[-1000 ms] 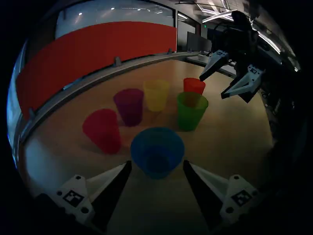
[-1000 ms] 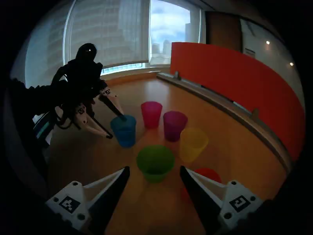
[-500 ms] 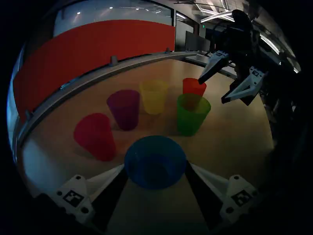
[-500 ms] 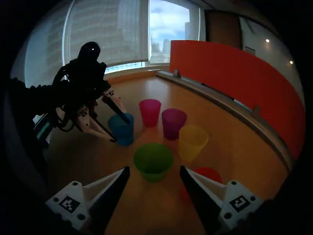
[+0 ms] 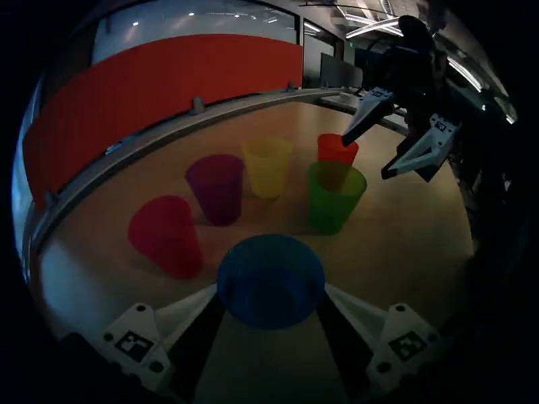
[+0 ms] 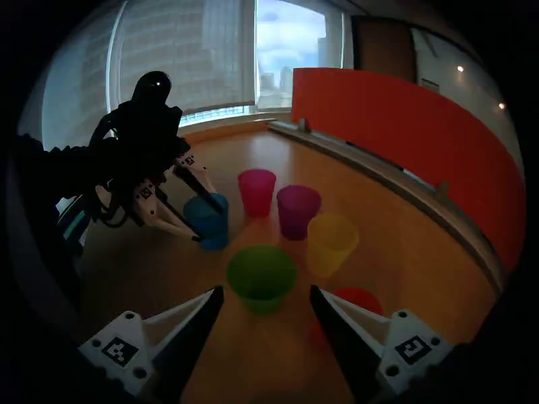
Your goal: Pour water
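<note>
left gripper [image 5: 269,293]: clasped on the blue cup [image 5: 269,283]; we see both fingers lying against its sides just under the rim; from the right gripper view, one finger sits on each side of it
blue cup: upright on the wooden table [image 5: 411,236]; nearest cup to the left gripper's camera; we can't tell whether it holds water
right gripper [image 6: 264,291]: released; fingers spread wide, nothing between them; in the left gripper view it hangs in the air with one fingertip near the red cup [image 5: 335,148]
green cup [image 6: 261,276]: upright, just ahead of the right gripper's fingertips, centred on the gap; touching neither finger
red cup: just beside the right gripper's right-hand finger and partly hidden behind it; directly behind the green cup as the left gripper sees it; we can't tell if those two touch
yellow cup [image 5: 268,167]: upright, beside the red cup
purple cup [image 5: 215,188]: upright, between the yellow cup and the pink cup [image 5: 165,236]
layout: six cups in a loose ring; blue and pink close the near side in the left gripper view
backdrop: red partition [image 5: 168,74] along the table's far edge; window [image 6: 290,47] beyond it in the right gripper view
lighting: dim; what holds the left gripper is a dark silhouette to us
</note>
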`<state>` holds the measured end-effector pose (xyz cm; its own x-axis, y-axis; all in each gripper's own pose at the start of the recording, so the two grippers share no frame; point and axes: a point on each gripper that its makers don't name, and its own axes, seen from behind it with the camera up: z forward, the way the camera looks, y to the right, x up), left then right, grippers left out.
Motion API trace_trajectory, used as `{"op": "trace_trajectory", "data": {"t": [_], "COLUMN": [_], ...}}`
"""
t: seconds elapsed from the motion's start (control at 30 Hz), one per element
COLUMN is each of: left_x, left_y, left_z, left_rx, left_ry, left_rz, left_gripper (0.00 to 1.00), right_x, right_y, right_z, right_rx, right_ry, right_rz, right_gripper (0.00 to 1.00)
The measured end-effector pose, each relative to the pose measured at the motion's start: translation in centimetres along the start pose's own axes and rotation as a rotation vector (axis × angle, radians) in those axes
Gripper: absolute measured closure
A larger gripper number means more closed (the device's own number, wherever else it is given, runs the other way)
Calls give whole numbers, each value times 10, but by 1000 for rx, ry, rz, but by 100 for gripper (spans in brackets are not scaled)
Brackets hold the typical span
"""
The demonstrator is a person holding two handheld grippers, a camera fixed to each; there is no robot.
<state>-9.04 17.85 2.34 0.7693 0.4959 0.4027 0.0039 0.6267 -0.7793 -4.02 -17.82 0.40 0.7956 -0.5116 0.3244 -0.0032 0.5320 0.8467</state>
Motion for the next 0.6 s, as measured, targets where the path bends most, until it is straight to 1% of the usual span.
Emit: {"op": "trace_trajectory", "data": {"t": [0.3,0.6], "left_x": [0,0], "left_y": [0,0], "left_z": [0,0], "left_rx": [0,-3], "left_ry": [3,5], "left_rz": [0,-1], "left_gripper": [16,16], "right_x": [-3,-2], "right_y": [-2,-4], "right_z": [13,25], "right_rx": [10,19], "right_ry": [-10,-21], "right_rz": [-1,-21], "right_gripper": [1,1]}}
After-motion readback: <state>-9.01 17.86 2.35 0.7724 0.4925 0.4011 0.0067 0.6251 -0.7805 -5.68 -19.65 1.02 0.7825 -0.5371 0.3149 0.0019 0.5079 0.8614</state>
